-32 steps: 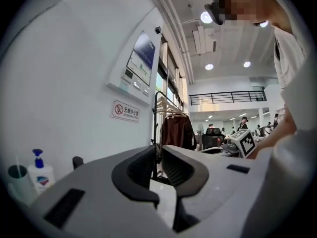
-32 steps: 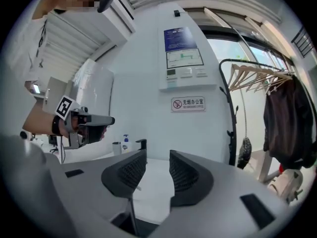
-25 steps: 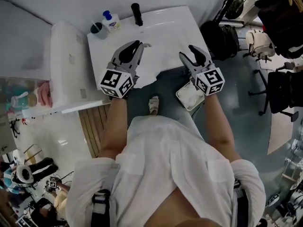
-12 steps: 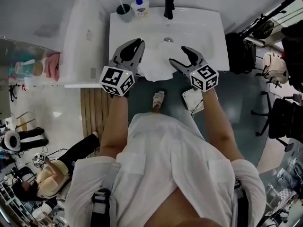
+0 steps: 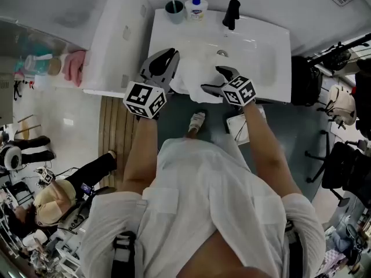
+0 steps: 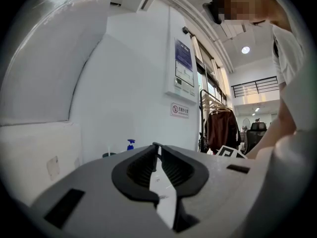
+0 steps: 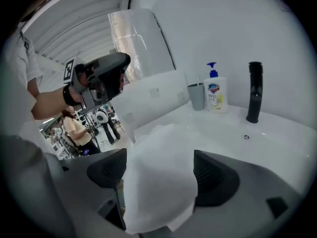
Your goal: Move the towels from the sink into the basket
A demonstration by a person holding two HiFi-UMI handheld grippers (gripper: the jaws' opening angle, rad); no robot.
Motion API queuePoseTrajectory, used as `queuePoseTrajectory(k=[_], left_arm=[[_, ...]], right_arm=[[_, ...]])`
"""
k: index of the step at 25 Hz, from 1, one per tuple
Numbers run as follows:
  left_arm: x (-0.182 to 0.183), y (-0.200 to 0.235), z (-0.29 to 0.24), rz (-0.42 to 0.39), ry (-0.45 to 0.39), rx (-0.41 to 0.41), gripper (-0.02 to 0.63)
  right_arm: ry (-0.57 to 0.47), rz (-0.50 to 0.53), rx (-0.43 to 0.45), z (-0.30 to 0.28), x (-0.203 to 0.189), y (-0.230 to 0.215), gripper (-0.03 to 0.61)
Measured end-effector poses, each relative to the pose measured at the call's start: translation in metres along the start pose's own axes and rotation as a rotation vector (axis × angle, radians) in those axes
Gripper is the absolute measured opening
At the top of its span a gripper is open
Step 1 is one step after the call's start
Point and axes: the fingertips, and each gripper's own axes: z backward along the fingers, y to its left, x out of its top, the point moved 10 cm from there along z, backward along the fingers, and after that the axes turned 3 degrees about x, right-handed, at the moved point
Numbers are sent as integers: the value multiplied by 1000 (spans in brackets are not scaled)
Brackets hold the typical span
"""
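From above, the left claw (image 5: 168, 58) is held over the front left corner of the white sink (image 5: 272, 68), its marker cube toward the person. The right claw (image 5: 210, 79) is beside it, tilted down at the sink's front edge. A white towel (image 5: 191, 77) lies between the two claws, bunched in the basin and hanging over the front rim, with the right claw's tips on either side of its edge. Beyond the claws, at the back of the sink, stand a black faucet (image 5: 232, 13), a soap bottle (image 5: 196, 6) and a grey cup (image 5: 174, 6). The white basket (image 5: 239, 129) sits on the floor behind and below the right claw, partly under the person's forearm.

In the left gripper view, the left claw's two dark pads meet at their tips, with only a thin slit lower down and nothing caught between them. Ahead of it is a white wall. The blue pump of the soap bottle (image 6: 130, 144) shows just left of its tips. A clothes rack (image 6: 220, 128) with a dark coat stands off to its right.

In the right gripper view, the jaws stand wide apart, having just been opening. The towel (image 7: 158, 152) fills the space between them, a soft white heap that neither pad squeezes. Past the claw's right pad is the drain (image 7: 246, 137). Farther on are the faucet (image 7: 254, 90), the soap bottle (image 7: 215, 94) and the cup (image 7: 196, 96). The left claw hangs up to its left.
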Motion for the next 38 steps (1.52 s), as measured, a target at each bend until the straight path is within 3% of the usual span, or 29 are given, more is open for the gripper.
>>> queuePoseTrajectory(k=[6,12,22,27,35,38], left_arm=[[-1,21,2,-1,12,27,48],[-6,35,2,7,27,25,48],[-5,55,0,11,36,7,47],[-6,64,-5,13,40,-4,48],[0,62,-27,4,32,-61,48],[3,57,-34,-6,30,-87,47]], right_arm=[[153,-16,41,-39,5,-8,416],[332,45,26,-76,8,-5,417],[494,-54,112,-105,18,-18,416],[522,-48,106,-105,21,-18,399],[443,-20,36,-96,25,-13,203],[388,-2,1,-92,20,-6,174]])
